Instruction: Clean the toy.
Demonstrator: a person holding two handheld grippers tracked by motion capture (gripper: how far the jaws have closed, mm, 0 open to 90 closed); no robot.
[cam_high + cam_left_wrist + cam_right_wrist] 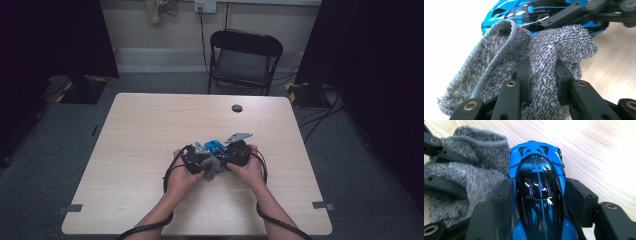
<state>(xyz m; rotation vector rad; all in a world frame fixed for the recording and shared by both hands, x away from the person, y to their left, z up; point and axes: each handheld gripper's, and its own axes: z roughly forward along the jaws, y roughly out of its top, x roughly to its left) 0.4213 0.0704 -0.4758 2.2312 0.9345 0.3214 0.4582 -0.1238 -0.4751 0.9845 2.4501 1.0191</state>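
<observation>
wiping is in hand above the table [150, 130]: grey cloth [544, 65] clamped in left gripper [544, 82] jaws, blue toy car [539, 195] clamped in right gripper [539, 202] jaws; cloth should be rubbed lightly along the body while the car is kept steady.

wood table [150, 150] w/ round hole [237, 108]; black folding chair [243, 60] behind; wall outlet [205, 6].
</observation>
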